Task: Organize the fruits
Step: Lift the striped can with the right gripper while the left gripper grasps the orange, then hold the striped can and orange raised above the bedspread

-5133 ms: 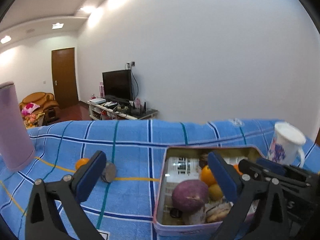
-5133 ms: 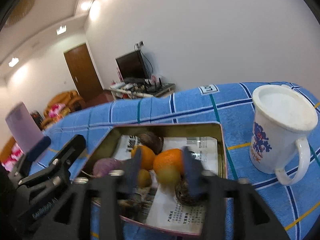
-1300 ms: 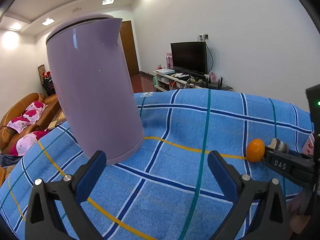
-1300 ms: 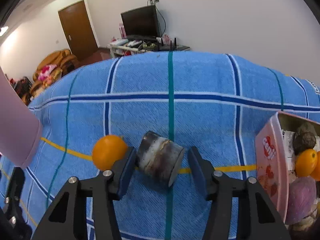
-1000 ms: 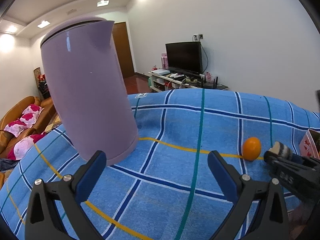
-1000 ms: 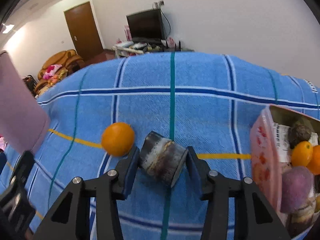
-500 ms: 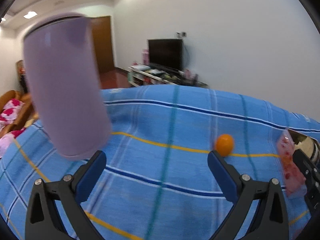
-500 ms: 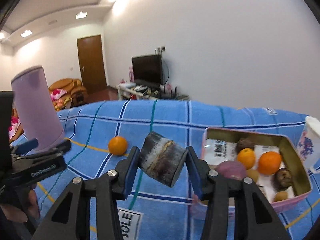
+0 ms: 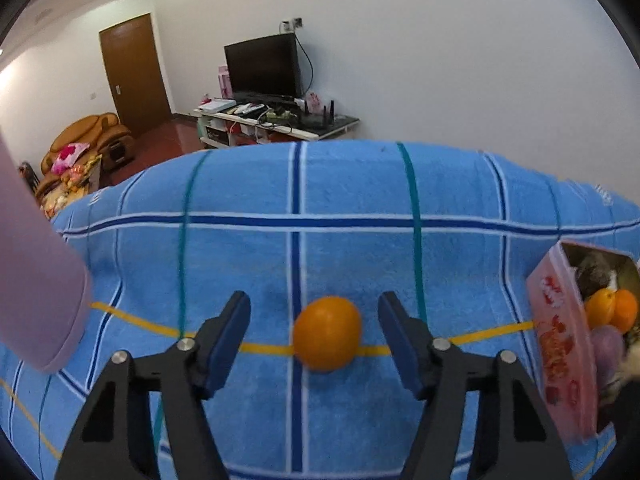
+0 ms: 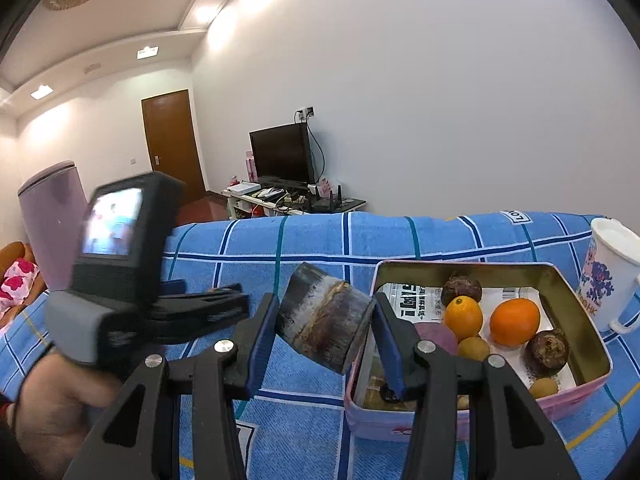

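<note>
An orange (image 9: 327,333) lies on the blue checked cloth (image 9: 320,184). My left gripper (image 9: 314,330) is open, with a finger on either side of the orange and not touching it. My right gripper (image 10: 325,330) is shut on a dark brown cut stalk piece (image 10: 323,322) and holds it in the air beside the left edge of the pink tin (image 10: 576,392). The tin also shows in the left wrist view (image 9: 560,344). It holds oranges (image 10: 514,322), a purple fruit (image 10: 436,338) and several brown and yellow fruits on newspaper.
A lilac kettle (image 9: 36,280) stands at the left; it also shows in the right wrist view (image 10: 52,216). A white mug with blue print (image 10: 610,276) stands right of the tin. The left hand and its camera unit (image 10: 120,256) fill the left of the right wrist view.
My left gripper has swung right and moved in, so the orange now sits between its open fingers. My right gripper has carried the stalk piece further towards the tin.
</note>
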Demonstrator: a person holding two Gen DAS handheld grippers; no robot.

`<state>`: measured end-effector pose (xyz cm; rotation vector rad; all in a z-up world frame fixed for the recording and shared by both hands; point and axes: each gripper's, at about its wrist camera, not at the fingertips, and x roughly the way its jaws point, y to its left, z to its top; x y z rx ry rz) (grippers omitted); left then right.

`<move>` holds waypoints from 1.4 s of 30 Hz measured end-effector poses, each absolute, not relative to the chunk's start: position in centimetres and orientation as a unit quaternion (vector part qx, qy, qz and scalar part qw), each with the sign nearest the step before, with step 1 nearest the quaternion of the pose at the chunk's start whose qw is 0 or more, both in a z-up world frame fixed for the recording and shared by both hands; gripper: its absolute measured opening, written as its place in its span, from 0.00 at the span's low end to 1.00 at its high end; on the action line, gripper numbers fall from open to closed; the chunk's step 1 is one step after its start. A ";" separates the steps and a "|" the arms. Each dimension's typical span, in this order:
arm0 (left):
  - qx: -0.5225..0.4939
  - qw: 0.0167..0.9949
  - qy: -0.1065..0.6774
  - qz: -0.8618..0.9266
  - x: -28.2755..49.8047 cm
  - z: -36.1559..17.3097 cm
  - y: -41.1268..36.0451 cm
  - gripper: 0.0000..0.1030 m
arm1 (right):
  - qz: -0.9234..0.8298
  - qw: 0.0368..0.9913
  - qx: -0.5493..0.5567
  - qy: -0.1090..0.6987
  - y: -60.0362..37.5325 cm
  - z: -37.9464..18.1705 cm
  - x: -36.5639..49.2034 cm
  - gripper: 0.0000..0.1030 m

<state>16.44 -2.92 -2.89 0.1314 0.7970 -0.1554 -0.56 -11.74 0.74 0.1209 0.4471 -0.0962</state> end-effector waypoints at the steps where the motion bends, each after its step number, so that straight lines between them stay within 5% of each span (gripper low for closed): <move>1: 0.071 0.913 0.394 -0.070 16.8 -3.2 -3.2 0.61 | -0.047 0.972 0.061 0.223 -11.8 0.7 -0.5 0.48; 3: 0.068 0.901 0.422 -0.073 17.7 -3.9 -3.4 0.46 | -0.047 0.971 0.064 0.225 -12.0 0.7 -0.4 0.48; 8: 0.057 0.897 0.431 -0.085 18.1 -4.0 -3.4 0.37 | -0.045 0.970 0.064 0.228 -12.1 0.6 -0.1 0.48; 42: 0.011 0.971 0.233 0.056 3.1 0.7 4.1 0.37 | -0.047 0.984 -0.001 0.170 -9.0 1.4 -3.1 0.48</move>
